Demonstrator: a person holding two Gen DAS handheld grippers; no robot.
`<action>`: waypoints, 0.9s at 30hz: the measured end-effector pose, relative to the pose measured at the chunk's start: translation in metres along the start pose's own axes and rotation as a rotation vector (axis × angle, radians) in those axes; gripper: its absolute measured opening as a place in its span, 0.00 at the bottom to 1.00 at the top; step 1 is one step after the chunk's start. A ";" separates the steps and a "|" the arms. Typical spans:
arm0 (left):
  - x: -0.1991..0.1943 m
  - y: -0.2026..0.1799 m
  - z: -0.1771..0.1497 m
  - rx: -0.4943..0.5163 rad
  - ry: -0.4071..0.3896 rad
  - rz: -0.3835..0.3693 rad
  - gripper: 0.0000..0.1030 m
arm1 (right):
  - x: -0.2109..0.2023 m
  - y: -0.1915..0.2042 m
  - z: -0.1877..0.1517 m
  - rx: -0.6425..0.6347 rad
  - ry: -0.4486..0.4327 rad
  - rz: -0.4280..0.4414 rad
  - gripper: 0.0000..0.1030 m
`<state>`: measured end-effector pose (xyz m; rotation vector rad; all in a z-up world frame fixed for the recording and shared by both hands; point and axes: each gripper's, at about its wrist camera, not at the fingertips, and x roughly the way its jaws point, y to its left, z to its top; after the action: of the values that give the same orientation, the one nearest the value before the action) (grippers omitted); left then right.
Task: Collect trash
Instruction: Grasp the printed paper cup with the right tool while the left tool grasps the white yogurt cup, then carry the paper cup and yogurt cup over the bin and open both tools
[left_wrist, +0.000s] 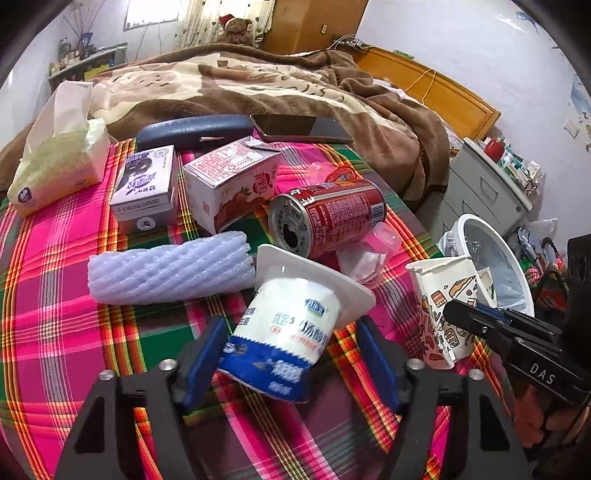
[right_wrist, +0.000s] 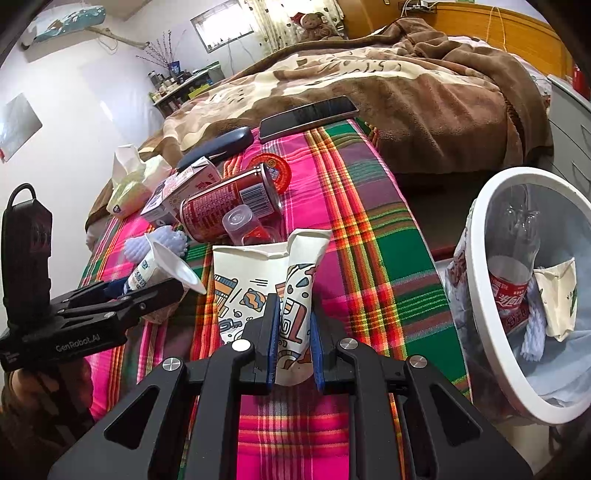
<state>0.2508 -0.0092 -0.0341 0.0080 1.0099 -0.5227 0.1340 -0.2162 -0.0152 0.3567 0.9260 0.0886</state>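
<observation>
A white and blue yogurt cup (left_wrist: 291, 317) lies on its side on the plaid cloth (left_wrist: 55, 295), between the pads of my left gripper (left_wrist: 291, 358). The left pad is at its base, but cloth shows between the cup and the right pad, so the jaws are open. My right gripper (right_wrist: 293, 350) is shut on a crumpled printed paper cup (right_wrist: 255, 288), also seen at the right of the left wrist view (left_wrist: 439, 295). The white-rimmed trash bin (right_wrist: 480, 266) stands off the bed's right edge, holding a cola bottle (right_wrist: 511, 291) and other scraps.
Beyond the yogurt cup lie a red can (left_wrist: 332, 218), a clear plastic cup (left_wrist: 369, 254), a foam net (left_wrist: 170, 269), two cartons (left_wrist: 229, 184), a tissue pack (left_wrist: 59, 162), a glasses case (left_wrist: 195, 129) and a phone (left_wrist: 303, 127). A brown blanket (left_wrist: 258, 81) covers the bed behind.
</observation>
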 end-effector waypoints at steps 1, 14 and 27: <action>0.000 0.000 0.000 -0.003 -0.003 -0.002 0.62 | 0.000 0.000 0.000 -0.004 0.000 -0.001 0.15; -0.012 -0.010 -0.008 -0.009 -0.041 0.035 0.46 | -0.002 0.000 -0.001 -0.006 -0.007 0.012 0.15; -0.030 -0.034 -0.023 -0.015 -0.076 0.030 0.44 | -0.022 -0.007 -0.005 0.002 -0.037 0.026 0.15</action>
<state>0.2057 -0.0210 -0.0149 -0.0098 0.9376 -0.4845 0.1163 -0.2267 -0.0032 0.3709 0.8847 0.1051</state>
